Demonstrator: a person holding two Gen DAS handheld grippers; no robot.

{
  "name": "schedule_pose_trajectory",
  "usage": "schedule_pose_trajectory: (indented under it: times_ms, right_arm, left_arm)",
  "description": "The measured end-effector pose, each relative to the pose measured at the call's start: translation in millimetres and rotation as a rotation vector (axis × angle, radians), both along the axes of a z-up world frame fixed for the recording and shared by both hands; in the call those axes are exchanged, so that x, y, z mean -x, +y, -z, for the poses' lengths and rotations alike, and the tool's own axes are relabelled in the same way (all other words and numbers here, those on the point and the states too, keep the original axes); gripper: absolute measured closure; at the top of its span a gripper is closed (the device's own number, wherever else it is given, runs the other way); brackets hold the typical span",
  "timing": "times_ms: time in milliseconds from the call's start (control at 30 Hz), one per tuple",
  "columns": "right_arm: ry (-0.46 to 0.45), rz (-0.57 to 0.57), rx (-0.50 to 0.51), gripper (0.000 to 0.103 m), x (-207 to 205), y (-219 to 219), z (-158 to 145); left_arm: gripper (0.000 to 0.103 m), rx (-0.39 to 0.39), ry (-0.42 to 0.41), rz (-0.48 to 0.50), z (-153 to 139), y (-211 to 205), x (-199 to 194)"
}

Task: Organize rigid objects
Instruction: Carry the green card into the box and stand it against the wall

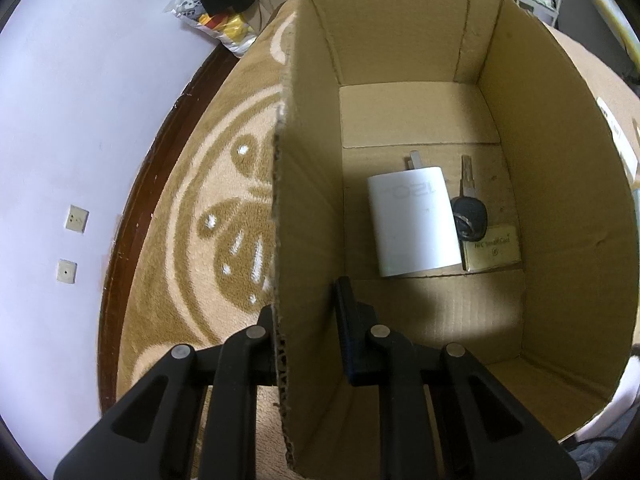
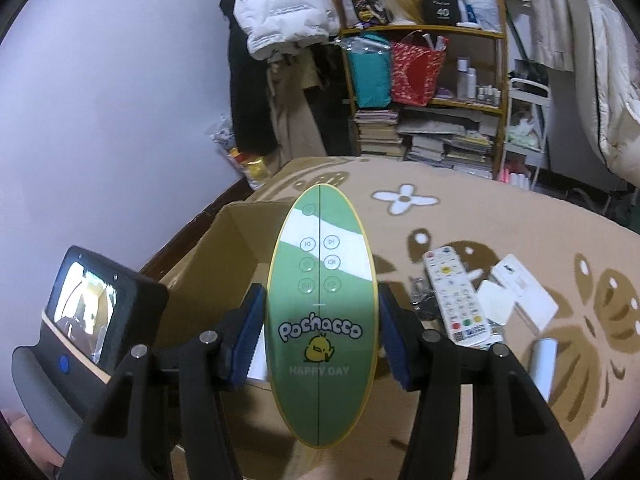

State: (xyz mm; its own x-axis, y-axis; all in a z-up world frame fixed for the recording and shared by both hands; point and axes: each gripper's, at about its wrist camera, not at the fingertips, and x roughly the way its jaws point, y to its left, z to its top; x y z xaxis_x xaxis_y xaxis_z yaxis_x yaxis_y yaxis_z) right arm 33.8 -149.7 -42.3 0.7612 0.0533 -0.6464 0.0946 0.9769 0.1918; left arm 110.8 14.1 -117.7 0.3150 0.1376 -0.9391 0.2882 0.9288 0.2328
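My left gripper [image 1: 306, 312] is shut on the left wall of an open cardboard box [image 1: 304, 200], one finger outside and one inside. On the box floor lie a white charger block [image 1: 412, 222], a black car key [image 1: 469, 212] and a small gold card box [image 1: 494, 251]. In the right wrist view my right gripper [image 2: 320, 332] is shut on a green oval device [image 2: 320, 312] printed "Pochacco", held upright above the cardboard box [image 2: 224, 240]. The back of the left gripper's body with its screen [image 2: 86, 304] shows at lower left.
On the patterned beige blanket [image 2: 540, 232] to the right lie a white remote control [image 2: 456, 296], white flat cards [image 2: 520, 292] and a white cylinder [image 2: 542, 364]. A cluttered shelf [image 2: 424, 92] and book stacks stand behind. A pale wall [image 1: 72, 120] is on the left.
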Motion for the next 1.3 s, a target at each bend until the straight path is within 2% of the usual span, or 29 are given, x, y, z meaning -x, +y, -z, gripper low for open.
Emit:
schedule_pose_trajectory:
  times_ms: [133,300,500,600,667,800,867,1067,1200,1300]
  right_arm:
    - [0.021,-0.008,-0.008,0.045,-3,9,8]
    - [0.023,-0.046,-0.034,0.045,-5,17,12]
    - [0.037,-0.035,-0.058,0.045,-10,12,14]
    - [0.025,-0.016,-0.066,0.039,-11,1,9]
    - [0.016,0.003,-0.061,0.029,-12,-10,4]
    - [0.031,0.023,0.002,0.025,-19,-34,-6]
    - [0.043,0.036,0.002,0.02,-23,-49,-8]
    - [0.075,0.069,0.024,0.019,-33,-87,-2]
    - [0.097,0.101,-0.01,0.019,-38,-111,13]
    - [0.113,0.103,0.003,0.019,-42,-118,25]
  left_arm:
    - [0.086,0.03,-0.001,-0.018,-4,4,-2]
    - [0.086,0.021,-0.004,-0.014,-2,5,-2]
    - [0.085,0.029,0.0,-0.014,0,6,-2]
    - [0.085,0.047,0.008,-0.027,0,10,-2]
    - [0.086,0.045,0.009,-0.03,1,10,-3]
    - [0.086,0.01,0.0,-0.015,2,4,-2]
    - [0.086,0.006,-0.001,-0.016,3,3,-2]
    - [0.084,-0.008,0.0,-0.02,4,0,-4]
    - [0.084,-0.01,-0.001,-0.016,4,-1,-4]
    - [0.086,0.005,-0.003,-0.019,3,1,-3]
